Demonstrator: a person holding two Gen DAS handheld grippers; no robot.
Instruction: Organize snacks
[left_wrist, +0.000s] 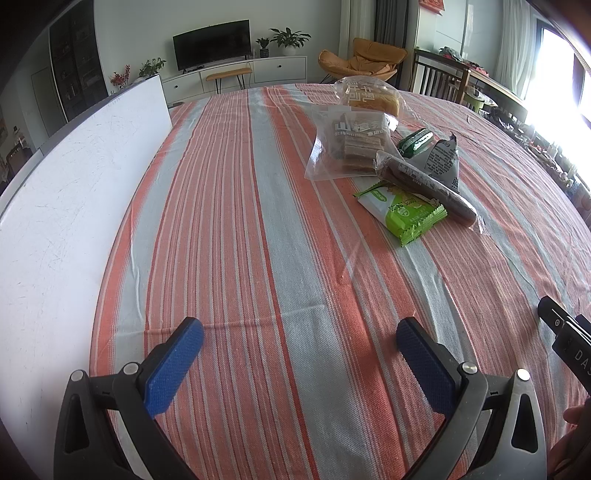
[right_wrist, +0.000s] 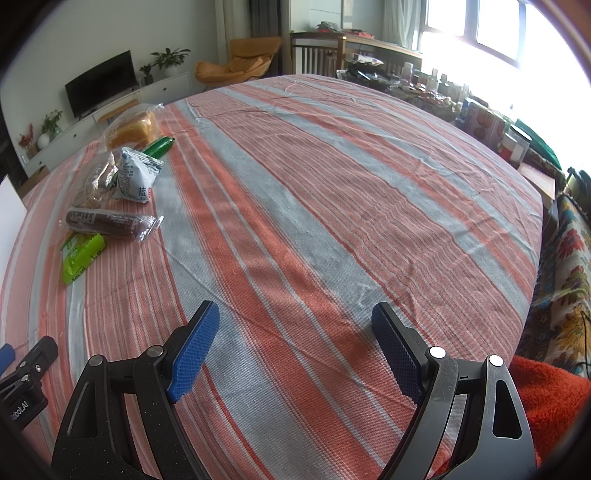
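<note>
Both my grippers, left gripper (left_wrist: 300, 334) and right gripper (right_wrist: 295, 319), have fingers spread wide, holding nothing. The snacks (left_wrist: 391, 162) sit well ahead of them on the desk (left_wrist: 258, 240).

You had six snack packs clustered upper right of the left wrist view: one bread bag (left_wrist: 373, 96), one biscuit bag (left_wrist: 349, 146), one dark green packet (left_wrist: 414, 141), one grey-white pouch (left_wrist: 440, 159), one brown sausage-shaped pack (left_wrist: 424, 186), one lime-green wafer pack (left_wrist: 400, 213).
</note>
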